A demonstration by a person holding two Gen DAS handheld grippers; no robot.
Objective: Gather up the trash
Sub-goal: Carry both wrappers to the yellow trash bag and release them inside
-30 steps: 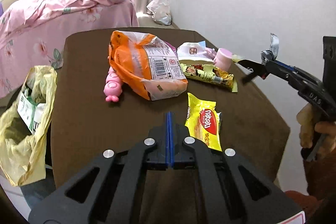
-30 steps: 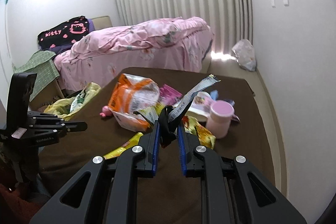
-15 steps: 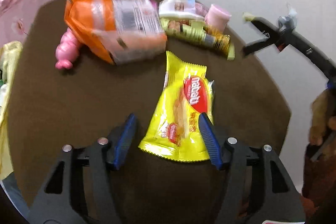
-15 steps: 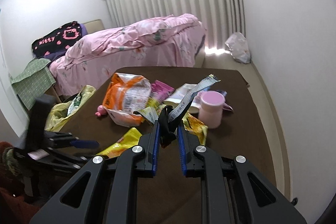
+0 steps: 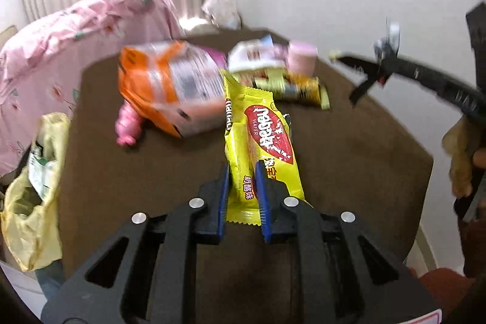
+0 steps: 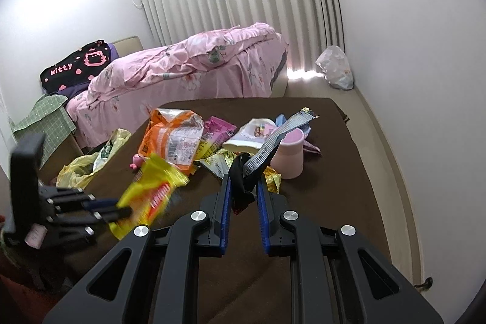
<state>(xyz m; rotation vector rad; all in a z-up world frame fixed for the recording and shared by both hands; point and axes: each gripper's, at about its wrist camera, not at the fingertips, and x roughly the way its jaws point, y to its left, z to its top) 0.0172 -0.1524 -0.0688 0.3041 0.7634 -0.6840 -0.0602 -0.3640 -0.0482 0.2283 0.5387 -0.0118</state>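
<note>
A yellow wafer wrapper (image 5: 267,135) is pinched at its near end between the blue pads of my left gripper (image 5: 241,169). The jaws are closing tight on it, and its far end tilts up off the brown table (image 5: 349,157). The right wrist view shows this wrapper (image 6: 152,196) blurred at the tips of the left gripper (image 6: 121,210). My right gripper (image 6: 243,181) is shut on a crumpled black scrap with a silver strip (image 6: 273,141) sticking up. It hovers over the table's right side, where the left wrist view shows the right gripper (image 5: 343,78).
An orange snack bag (image 5: 170,87), a pink toy (image 5: 129,126), a pink cup (image 6: 288,154) and several small wrappers lie mid-table. A yellow plastic bag (image 5: 30,202) holding trash hangs off the table's left edge. A pink bed (image 6: 197,66) stands beyond.
My left gripper opened, moved forward over the yellow wrapper, then closed on its near end and lifted it. The right gripper kept its scrap and drifted slightly.
</note>
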